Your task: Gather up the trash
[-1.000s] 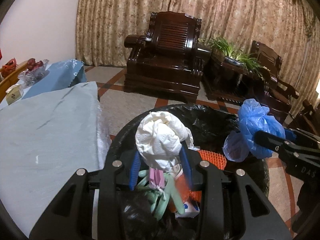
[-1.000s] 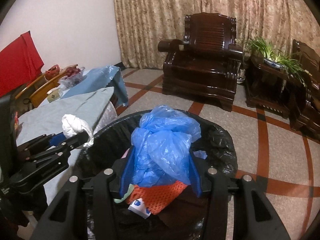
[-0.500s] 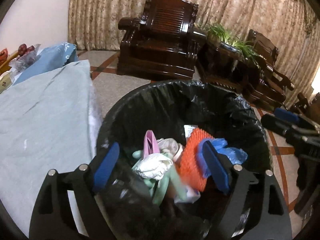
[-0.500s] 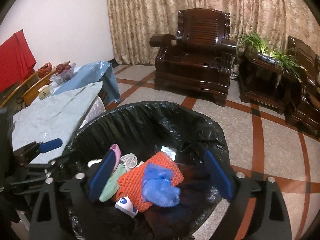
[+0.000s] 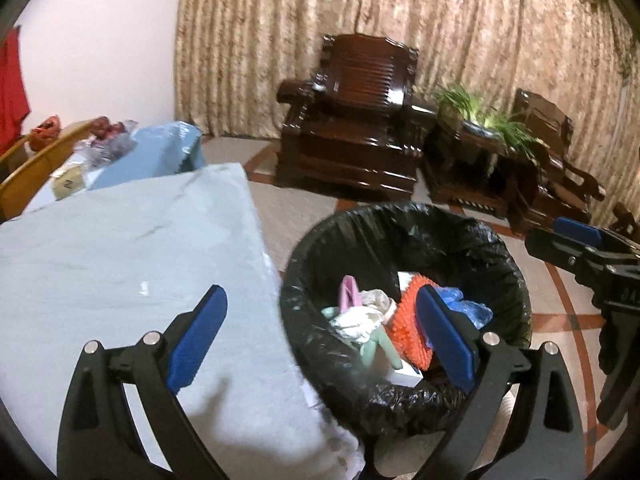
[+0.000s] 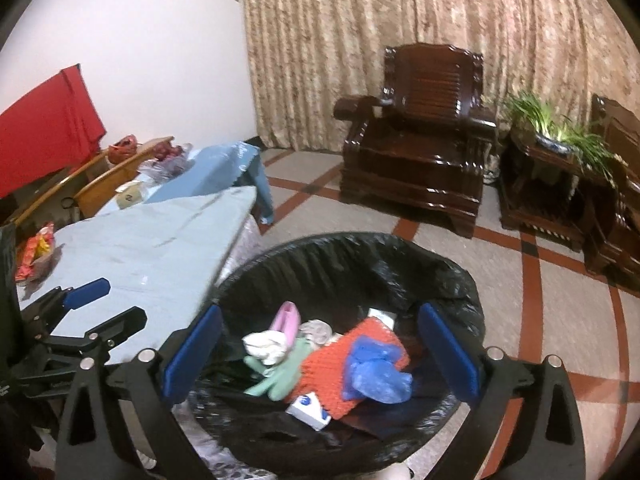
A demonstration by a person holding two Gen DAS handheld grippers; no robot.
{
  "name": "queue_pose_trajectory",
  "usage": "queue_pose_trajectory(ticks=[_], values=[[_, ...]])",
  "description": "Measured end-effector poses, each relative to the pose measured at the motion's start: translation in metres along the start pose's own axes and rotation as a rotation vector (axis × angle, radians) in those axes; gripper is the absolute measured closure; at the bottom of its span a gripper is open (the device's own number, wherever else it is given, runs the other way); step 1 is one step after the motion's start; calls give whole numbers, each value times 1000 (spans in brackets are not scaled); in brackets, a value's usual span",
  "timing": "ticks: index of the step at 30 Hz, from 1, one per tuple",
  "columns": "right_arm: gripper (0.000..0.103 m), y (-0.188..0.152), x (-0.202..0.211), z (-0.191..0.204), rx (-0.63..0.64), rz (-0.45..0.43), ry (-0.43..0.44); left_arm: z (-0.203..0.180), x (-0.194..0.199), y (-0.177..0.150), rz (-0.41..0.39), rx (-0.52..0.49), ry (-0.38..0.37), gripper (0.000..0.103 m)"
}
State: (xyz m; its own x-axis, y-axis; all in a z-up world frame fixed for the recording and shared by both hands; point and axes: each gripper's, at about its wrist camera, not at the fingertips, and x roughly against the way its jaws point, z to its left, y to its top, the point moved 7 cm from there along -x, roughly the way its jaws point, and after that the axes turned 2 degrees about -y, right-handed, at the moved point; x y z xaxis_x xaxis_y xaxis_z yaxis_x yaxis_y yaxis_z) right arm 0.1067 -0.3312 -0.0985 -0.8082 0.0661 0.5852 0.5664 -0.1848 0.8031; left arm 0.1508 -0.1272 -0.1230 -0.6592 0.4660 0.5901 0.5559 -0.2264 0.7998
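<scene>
Both grippers hang over the black-lined trash bin (image 6: 348, 264) with nothing between their blue pads. The left gripper (image 5: 320, 338) has its jaws opening wide, one pad above the pale blue tablecloth (image 5: 120, 248) and the other above the bin's near rim, and it grasps nothing. The right gripper (image 6: 320, 354) is opening too, its two pads spread to either side of the bin's mouth, empty as well. Down in the bin lies the collected trash: a crumpled white tissue wad (image 6: 266, 346) rests on a pale green glove (image 6: 280, 380), with a pink item (image 6: 286, 318) tilted just behind it. Beside these sits an orange knitted cloth (image 6: 336, 364), and a crumpled blue plastic bag (image 6: 374, 372) lies on top of it. A small white carton with blue print (image 6: 308, 406) pokes out from under the orange cloth's near edge. The bin stands on the tiled floor just beside the corner of the cloth-covered table. Across the room a dark wooden armchair (image 6: 420, 136) stands before patterned curtains (image 6: 400, 20), with a potted green plant (image 6: 560, 128) on a side table next to it.
</scene>
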Motion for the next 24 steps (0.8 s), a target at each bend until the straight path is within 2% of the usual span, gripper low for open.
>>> queue_pose_trajectory(ticks=[13,24], values=[[6,23,52,45,63,-78,37,16,82,23,-91,40,66,9],[6,29,76,61,86,-119,51,5,114,37,-152,17,64,9]])
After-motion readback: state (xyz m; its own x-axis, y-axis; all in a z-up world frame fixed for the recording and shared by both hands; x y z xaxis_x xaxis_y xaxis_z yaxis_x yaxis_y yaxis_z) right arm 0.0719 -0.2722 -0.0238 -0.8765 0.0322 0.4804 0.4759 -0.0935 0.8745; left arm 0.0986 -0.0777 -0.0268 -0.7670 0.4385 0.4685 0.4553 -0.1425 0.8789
